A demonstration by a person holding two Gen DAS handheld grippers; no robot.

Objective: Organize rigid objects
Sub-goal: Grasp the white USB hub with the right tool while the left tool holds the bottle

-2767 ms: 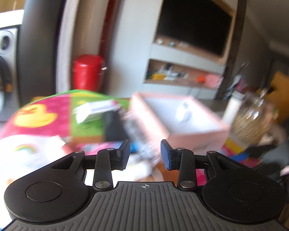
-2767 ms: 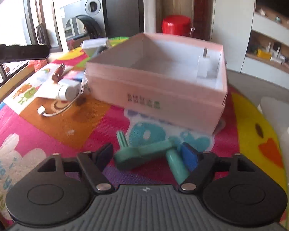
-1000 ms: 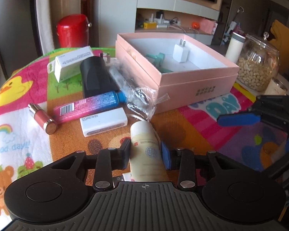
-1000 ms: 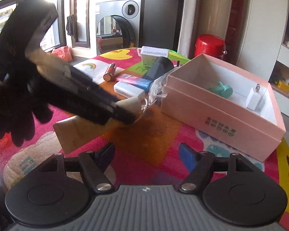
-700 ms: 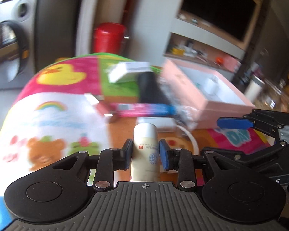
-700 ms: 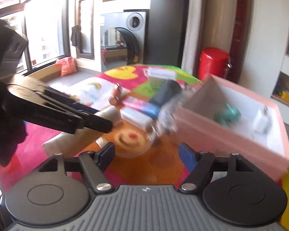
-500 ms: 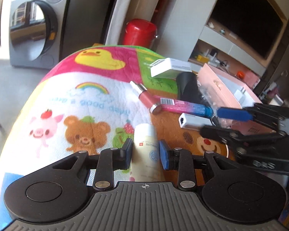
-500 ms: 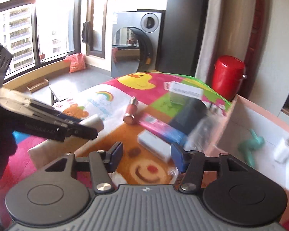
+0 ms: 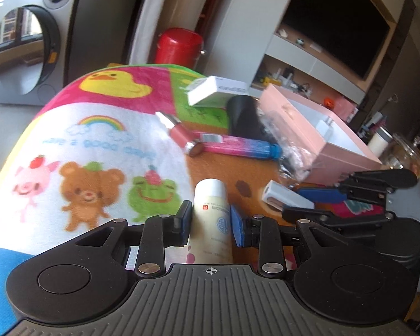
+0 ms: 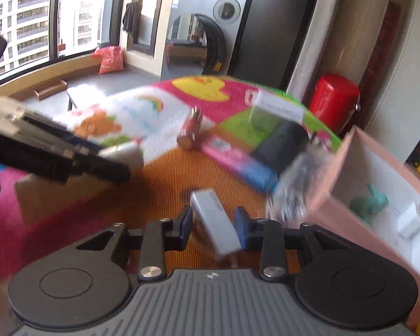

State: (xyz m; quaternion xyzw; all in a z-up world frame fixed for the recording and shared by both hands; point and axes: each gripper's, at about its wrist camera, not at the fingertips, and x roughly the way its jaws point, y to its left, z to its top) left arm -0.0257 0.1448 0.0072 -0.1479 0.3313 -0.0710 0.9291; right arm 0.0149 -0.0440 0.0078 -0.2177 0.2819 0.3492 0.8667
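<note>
My left gripper (image 9: 211,219) is shut on a cream tube (image 9: 212,210) and holds it above the colourful mat; it also shows in the right wrist view (image 10: 123,151). My right gripper (image 10: 213,218) has its blue pads on either side of a small white box (image 10: 214,224), which also shows in the left wrist view (image 9: 285,197); blur hides whether the pads press it. The pink box (image 9: 322,140) stands at the right and holds a teal tool (image 10: 369,201) and a white charger (image 10: 410,221).
On the mat (image 9: 98,140) lie a red lipstick (image 9: 179,134), a pink-blue tube (image 9: 238,144), a black cylinder (image 9: 242,114), a white carton (image 9: 217,91) and a crinkled plastic bag (image 9: 291,156). A glass jar (image 9: 406,154) stands right of the pink box.
My right gripper has moved down and forward over the small white box and narrowed around it. My left gripper still holds the cream tube and has shifted slightly.
</note>
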